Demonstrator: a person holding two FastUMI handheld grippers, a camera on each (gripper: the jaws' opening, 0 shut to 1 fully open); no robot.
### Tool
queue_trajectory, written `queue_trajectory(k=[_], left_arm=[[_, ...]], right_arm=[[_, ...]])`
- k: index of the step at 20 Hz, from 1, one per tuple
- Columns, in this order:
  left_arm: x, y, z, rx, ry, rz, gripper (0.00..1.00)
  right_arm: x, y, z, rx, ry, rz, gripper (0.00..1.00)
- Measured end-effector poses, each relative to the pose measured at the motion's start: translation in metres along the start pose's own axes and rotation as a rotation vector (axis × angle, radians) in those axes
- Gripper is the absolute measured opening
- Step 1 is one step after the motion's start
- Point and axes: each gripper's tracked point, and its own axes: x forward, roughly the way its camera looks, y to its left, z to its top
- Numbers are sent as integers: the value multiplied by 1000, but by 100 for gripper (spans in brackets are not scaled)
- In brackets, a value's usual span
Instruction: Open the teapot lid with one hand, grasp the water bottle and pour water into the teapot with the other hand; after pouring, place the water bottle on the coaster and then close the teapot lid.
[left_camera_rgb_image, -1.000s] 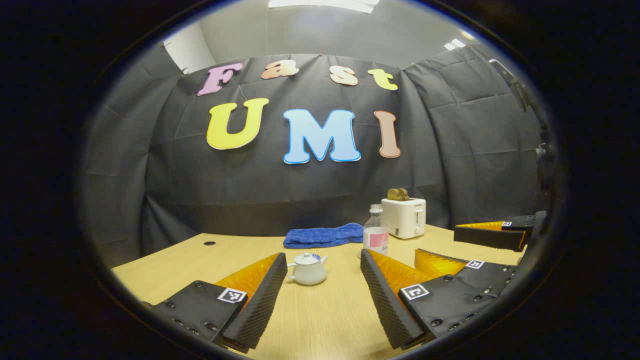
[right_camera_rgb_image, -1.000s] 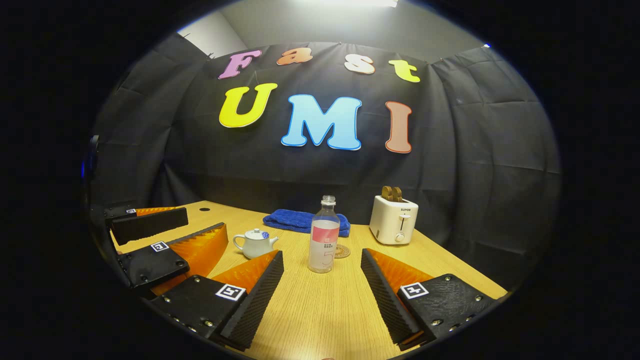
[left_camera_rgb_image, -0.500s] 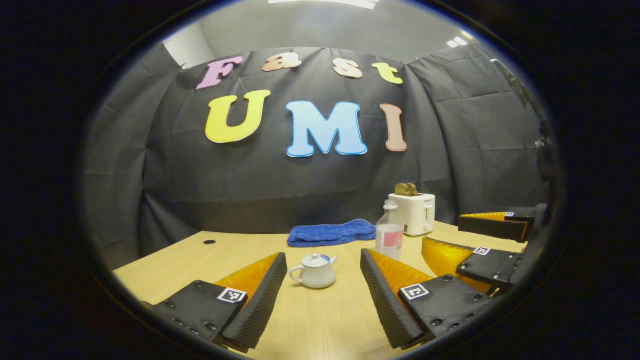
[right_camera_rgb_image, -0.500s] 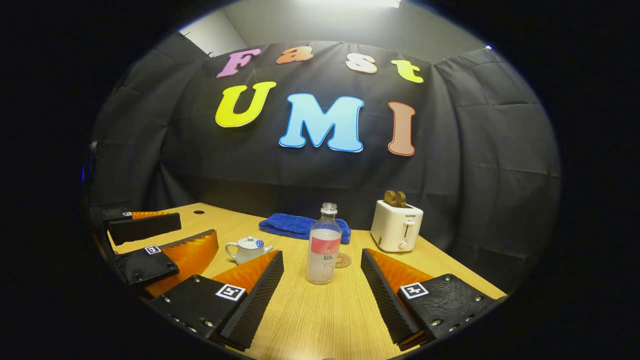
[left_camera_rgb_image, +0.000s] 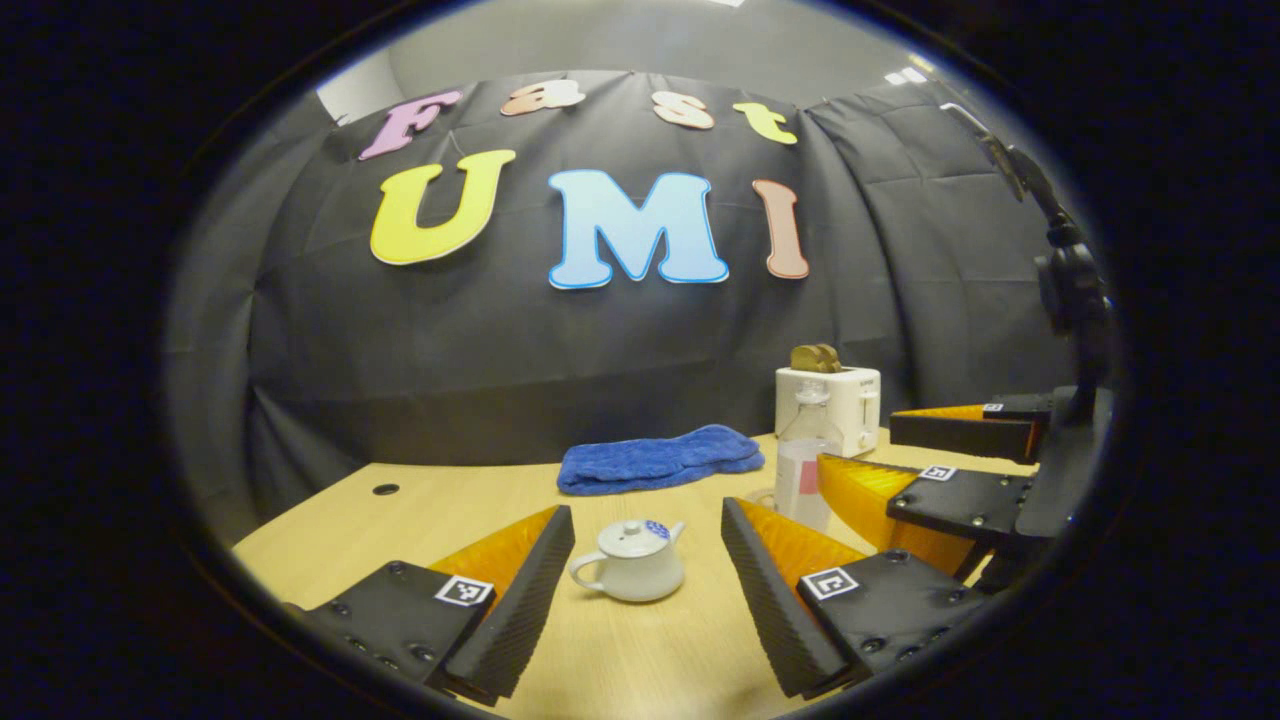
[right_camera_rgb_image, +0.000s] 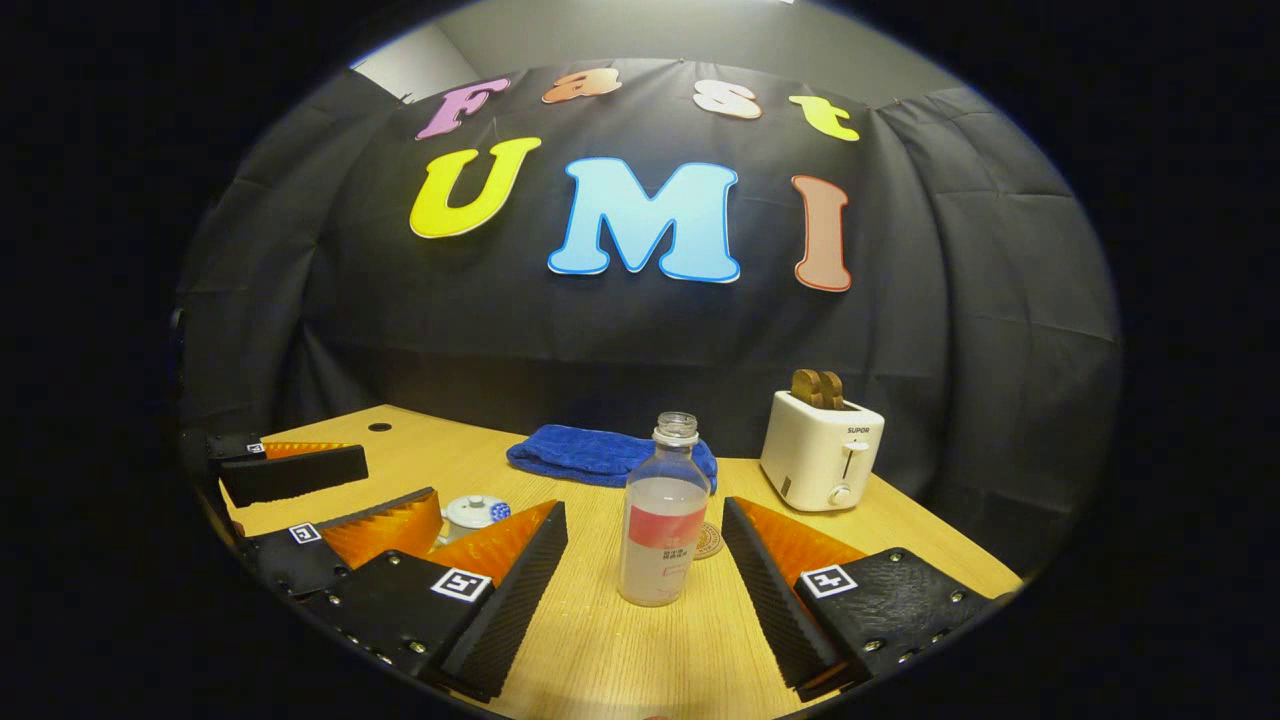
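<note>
Wooden table under black cloth — teapot, bottle standing; both grippers' jaws spread.

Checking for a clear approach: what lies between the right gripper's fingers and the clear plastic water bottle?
Only bare wooden table; right gripper open before the bottle, in the right gripper view.

Table: your light wood top.
On it: teapot, water bottle, coaster, blue towel, toaster.
</note>
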Motion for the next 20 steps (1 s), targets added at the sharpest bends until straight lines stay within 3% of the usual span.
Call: queue_trajectory(k=[11,20], left_arm=[[73,14,-31,-44,60,-22,100],[106,16,-51,-29,83,-22,99]], right_arm=[[63,-3,-30,87,91,3,97],[81,-3,-55,86,147,22,97]])
